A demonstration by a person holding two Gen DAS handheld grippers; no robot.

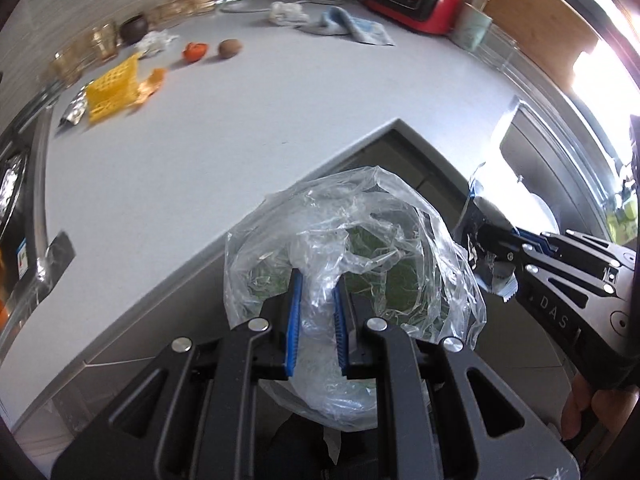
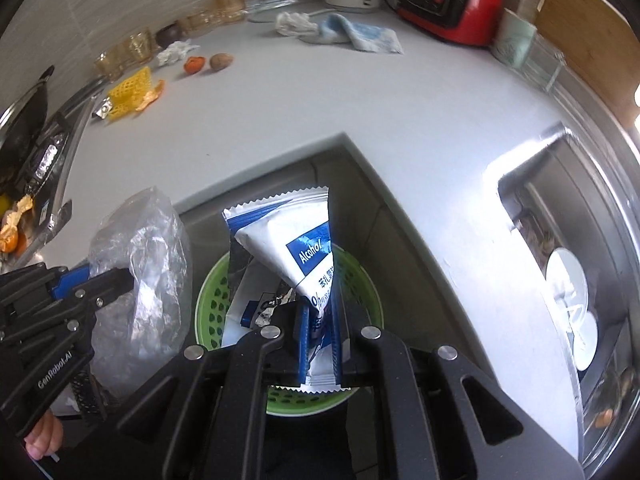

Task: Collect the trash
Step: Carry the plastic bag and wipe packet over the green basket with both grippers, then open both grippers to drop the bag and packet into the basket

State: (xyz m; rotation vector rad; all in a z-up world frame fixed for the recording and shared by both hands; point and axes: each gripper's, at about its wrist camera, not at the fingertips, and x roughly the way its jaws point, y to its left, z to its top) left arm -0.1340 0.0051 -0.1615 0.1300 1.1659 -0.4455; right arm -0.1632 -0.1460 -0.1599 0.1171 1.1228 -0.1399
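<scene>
**Ana:** Trash first. What is each claw carrying?

**Ben:** Left claw (image 1: pixel 316 312) has its blue pads pinched on a crumpled clear plastic bag (image 1: pixel 352 240), which billows out ahead of its fingertips. Right claw (image 2: pixel 320 344) is pressed together on a white and blue wipe packet (image 2: pixel 296 248) marked "Alcohol"; the packet sticks up past its tips.

**Ana:** And what's below them?

**Ben:** Grey countertop (image 2: pixel 280 100) spreads out ahead of both claws, its corner just beyond the bag. Directly beneath the right claw sits a green perforated bin (image 2: pixel 212 300) with wrappers already in it; through the bag, the left view shows green as well.

**Ana:** Anything left on the counter?

**Ben:** Far ahead and to the left: a yellow mesh tray (image 1: pixel 114 90), orange peel (image 1: pixel 152 82), a crumpled tissue (image 1: pixel 156 40) and a brown round fruit (image 1: pixel 230 47).
</scene>
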